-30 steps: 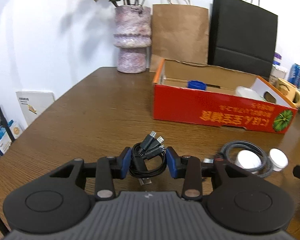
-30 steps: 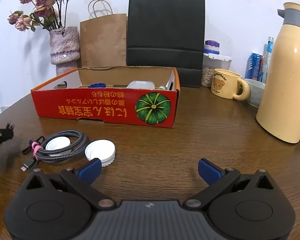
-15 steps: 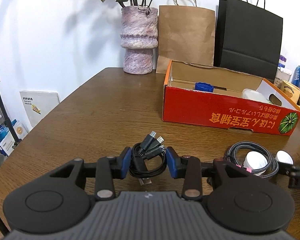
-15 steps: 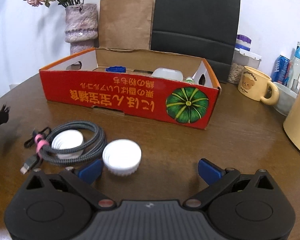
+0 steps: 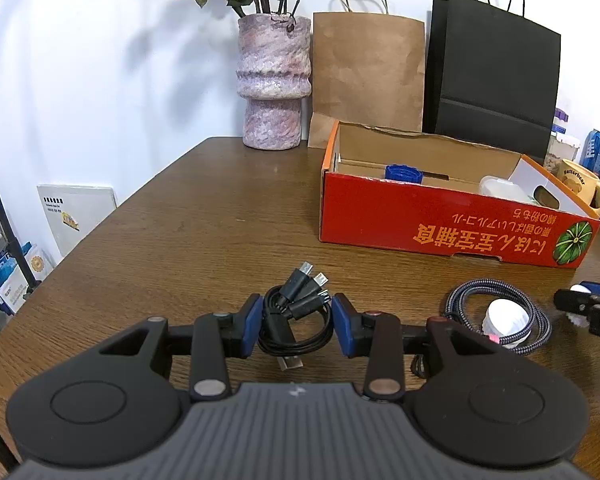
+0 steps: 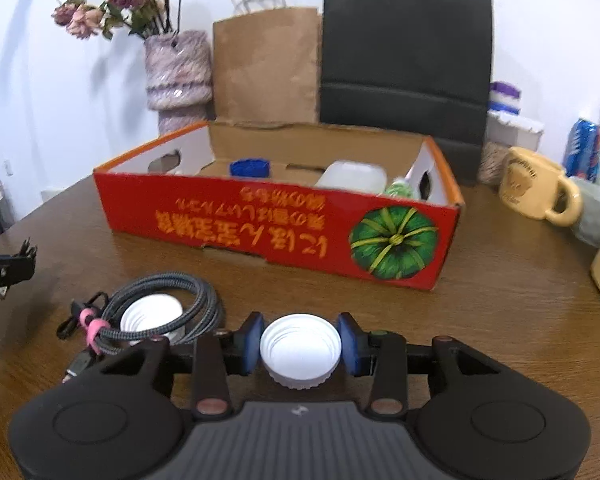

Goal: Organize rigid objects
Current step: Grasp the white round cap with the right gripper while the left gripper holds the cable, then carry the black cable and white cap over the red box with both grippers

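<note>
Right gripper (image 6: 300,344) clamps white cap (image 6: 300,350); left gripper (image 5: 294,322) seemingly pinches black cable (image 5: 294,316); braided cable (image 6: 164,312) beside.

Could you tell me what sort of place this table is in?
Probably a home, perhaps a dining corner: a vase of dried flowers, paper bags against the wall and a bear mug share the wooden table.

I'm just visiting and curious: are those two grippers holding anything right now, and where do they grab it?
The left gripper clamps a coiled black cable by its sides. The right gripper pinches a white cap across its rim.
</note>
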